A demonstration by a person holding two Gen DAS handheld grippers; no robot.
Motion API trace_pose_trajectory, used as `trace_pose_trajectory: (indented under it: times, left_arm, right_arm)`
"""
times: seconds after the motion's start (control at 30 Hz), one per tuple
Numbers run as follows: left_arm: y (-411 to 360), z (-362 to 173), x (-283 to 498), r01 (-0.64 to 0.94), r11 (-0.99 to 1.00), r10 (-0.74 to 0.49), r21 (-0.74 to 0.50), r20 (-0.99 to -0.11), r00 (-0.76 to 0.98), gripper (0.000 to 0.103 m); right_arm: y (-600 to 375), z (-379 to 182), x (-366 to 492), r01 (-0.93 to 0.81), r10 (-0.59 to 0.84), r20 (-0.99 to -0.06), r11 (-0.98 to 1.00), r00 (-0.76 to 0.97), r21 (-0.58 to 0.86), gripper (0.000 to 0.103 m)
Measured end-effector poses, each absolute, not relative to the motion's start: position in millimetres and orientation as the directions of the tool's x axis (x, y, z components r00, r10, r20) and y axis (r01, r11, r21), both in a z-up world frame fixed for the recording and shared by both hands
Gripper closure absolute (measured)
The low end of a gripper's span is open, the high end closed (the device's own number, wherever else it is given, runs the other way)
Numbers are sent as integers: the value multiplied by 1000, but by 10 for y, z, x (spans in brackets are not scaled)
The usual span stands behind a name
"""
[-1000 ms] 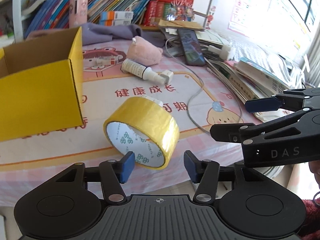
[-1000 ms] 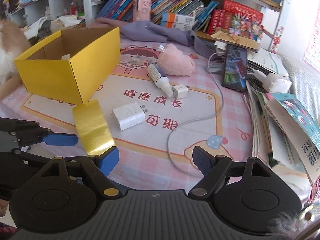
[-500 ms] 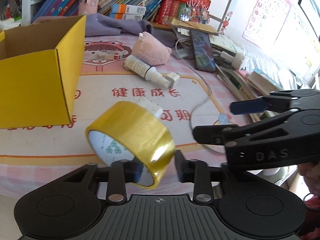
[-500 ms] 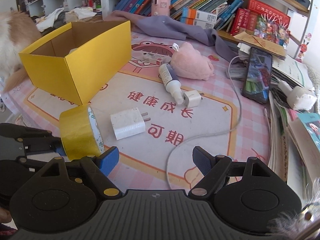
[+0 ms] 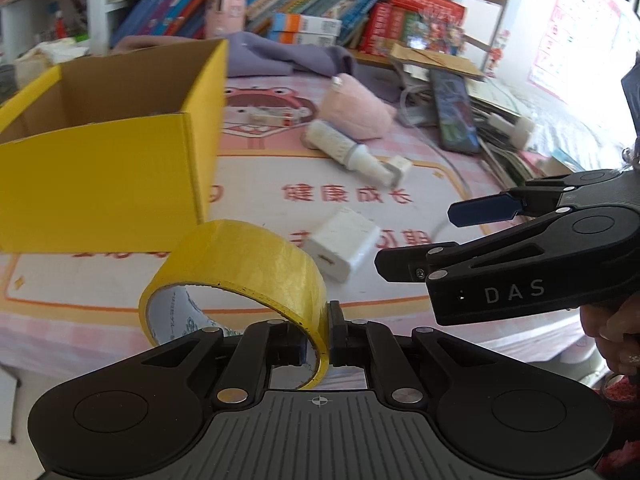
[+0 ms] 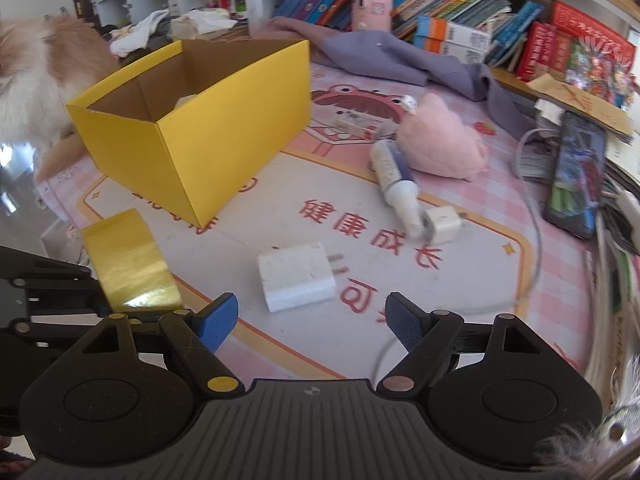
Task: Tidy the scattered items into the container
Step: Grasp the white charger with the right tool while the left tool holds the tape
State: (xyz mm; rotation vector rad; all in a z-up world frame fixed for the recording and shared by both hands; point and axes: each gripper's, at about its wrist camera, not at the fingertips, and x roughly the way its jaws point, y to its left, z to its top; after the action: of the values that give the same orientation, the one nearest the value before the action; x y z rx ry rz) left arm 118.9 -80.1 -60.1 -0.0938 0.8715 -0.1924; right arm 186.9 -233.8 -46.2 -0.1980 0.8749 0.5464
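One wall of the tape roll (image 5: pixel 248 264) is pinched in the closed left gripper (image 5: pixel 320 344); lift it clear over the yellow box (image 5: pixel 120 168) rim before releasing, while the right gripper (image 6: pixel 312 320) waits wide open, holding nothing

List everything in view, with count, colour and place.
box: 1, yellow, open, mat's left
tape: 1 roll, yellow, in left gripper
charger: 1, white, mat centre
small plug: 1, white, at the tube's tip
tube: 1, white, beside plush
plush: 1, pink, behind tube
phone: 1, dark, right edge
cable: 1, white, right
cloth: 1, purple, rear
books: many, mixed colours, shelf
left gripper: jaws shut on tape
right gripper: jaws open, over the mat
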Motion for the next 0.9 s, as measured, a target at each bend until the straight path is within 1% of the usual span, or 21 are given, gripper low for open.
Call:
trace_pose_trajectory:
  times: [0.3,0.43,0.57,0.77,0.87,0.9]
  left_arm:
    - [-666,-548,1164,50,988,-143,-145,-759,635,95]
    - [-655,-529,1163,37,990,-126,-133,-760,638,95]
    - [-659,-502,1169,29,993,-109,-117,-759,642,95]
    - [-629,-493,1184,6,993,-91,-114,-762,641,95]
    - [-633,-488,1194,1,994,-86,-111,-764,640,95]
    - [-635,-486,1195,1,994,-85,-110,-764,640,95]
  right_arm:
    - [-2055,-683,2137,-599,371,-805,800,462,25,19]
    - [-1993,-786,2256,-611,357,-819,792,449,10,19]
    - [-1987,-853,2373,-606,354,-832,795,428,27,19]
    - [-1969,-928,2464,-603,359,-847,796,393,58,22]
    - [-1943,-938,2466,-611,358,-846,790,396,49,22]
    - [-1933,-940,2466,-613,357,-845,789,399,44,24]
